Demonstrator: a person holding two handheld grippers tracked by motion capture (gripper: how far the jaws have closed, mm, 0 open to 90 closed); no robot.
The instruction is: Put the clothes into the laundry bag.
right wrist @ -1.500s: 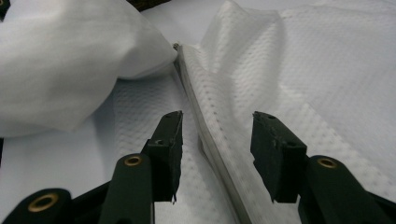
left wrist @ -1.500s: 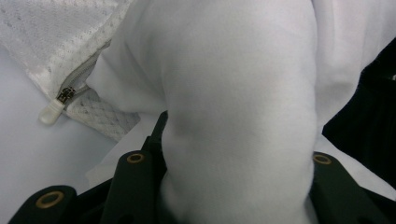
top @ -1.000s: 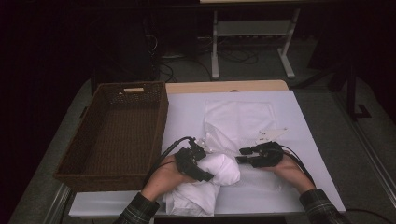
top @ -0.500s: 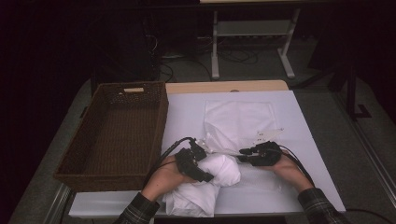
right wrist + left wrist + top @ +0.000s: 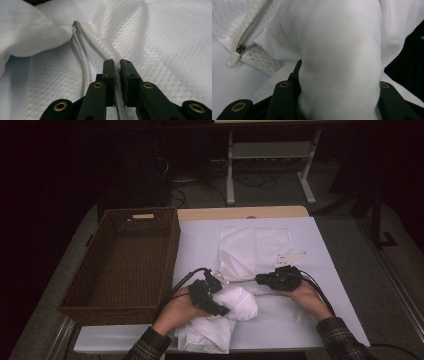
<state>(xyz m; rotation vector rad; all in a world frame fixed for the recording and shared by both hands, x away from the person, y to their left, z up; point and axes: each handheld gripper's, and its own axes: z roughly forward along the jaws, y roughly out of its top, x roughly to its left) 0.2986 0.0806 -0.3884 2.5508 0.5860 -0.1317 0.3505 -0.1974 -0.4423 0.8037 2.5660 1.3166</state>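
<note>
1. The left tongs [image 5: 216, 306] are clamping a bunched-up white garment [image 5: 220, 320] near the front edge of the counter [image 5: 200, 245]; in the left gripper view the cloth [image 5: 337, 62] is bulging thick between both jaws, so that's a proper grip.
2. The right tongs [image 5: 260, 280] have just been closing, and now they're pinching the zipper edge of a white mesh laundry bag [image 5: 255, 250], with the mesh [image 5: 175, 50] and the zipper tape squeezed between the pads.
3. The bag is lying flat in the middle of the counter, its open mouth facing the garment, which is sitting right up against it.
4. The zipper pull [image 5: 233, 58] is lying on the counter just beside the garment.
5. A brown wicker basket [image 5: 125, 260] is sitting to the left, well apart from the bag.
</note>
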